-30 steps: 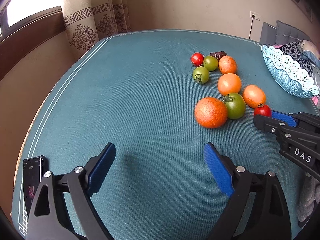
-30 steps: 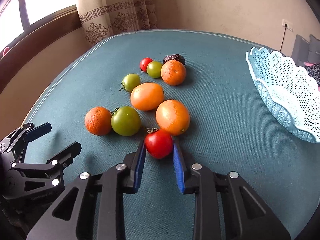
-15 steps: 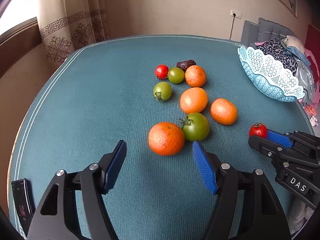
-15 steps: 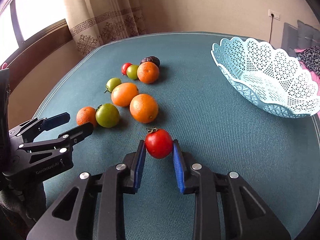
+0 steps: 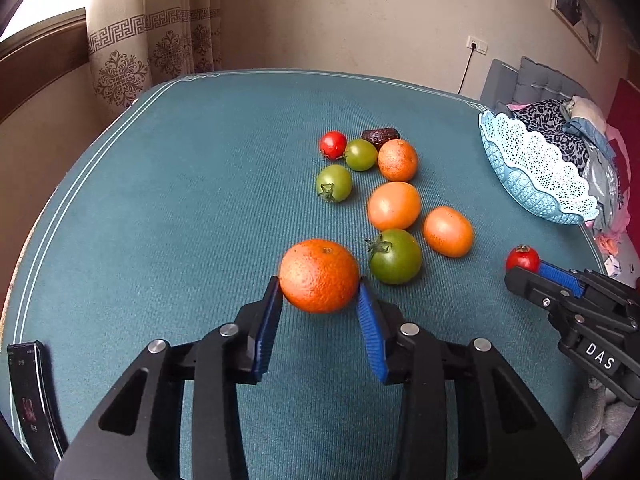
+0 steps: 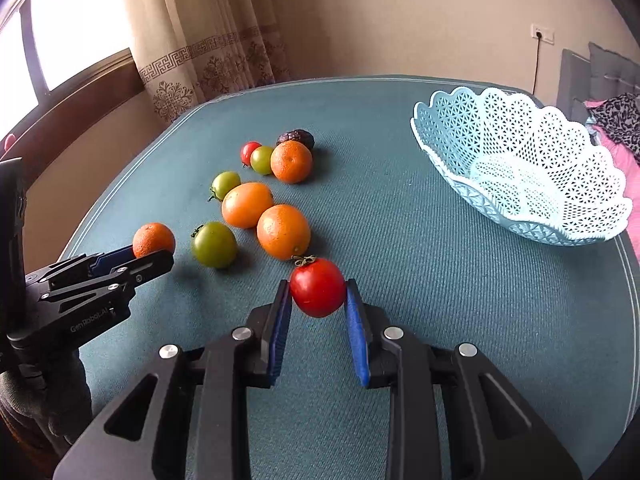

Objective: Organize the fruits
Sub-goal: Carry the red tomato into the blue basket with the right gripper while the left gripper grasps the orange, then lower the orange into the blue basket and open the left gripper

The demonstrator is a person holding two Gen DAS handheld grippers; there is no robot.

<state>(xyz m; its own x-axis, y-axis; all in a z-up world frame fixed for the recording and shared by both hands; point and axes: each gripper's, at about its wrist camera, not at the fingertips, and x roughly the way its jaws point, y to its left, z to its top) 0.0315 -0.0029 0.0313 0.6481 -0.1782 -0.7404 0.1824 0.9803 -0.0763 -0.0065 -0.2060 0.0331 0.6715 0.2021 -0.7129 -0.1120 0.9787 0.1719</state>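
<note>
My left gripper (image 5: 319,292) is shut on a rough-skinned orange (image 5: 319,275) at the near end of the fruit cluster; it also shows in the right wrist view (image 6: 153,239). My right gripper (image 6: 318,294) is shut on a red tomato (image 6: 317,287) and holds it above the teal table (image 6: 440,280); the tomato shows in the left wrist view (image 5: 522,258). A large green tomato (image 5: 395,256), three more oranges, two small green tomatoes, a small red tomato (image 5: 333,144) and a dark fruit (image 5: 380,135) lie on the table. The light blue lattice basket (image 6: 520,168) stands empty at the right.
A phone (image 5: 30,396) lies at the table's near left corner. A curtain (image 6: 208,40) and a window are behind the table at the left. Clothes and a grey headboard (image 5: 560,108) lie past the basket at the right.
My left gripper moved forward to the rough orange and closed on it. My right gripper lifted the red tomato away from the cluster and moved toward the basket.
</note>
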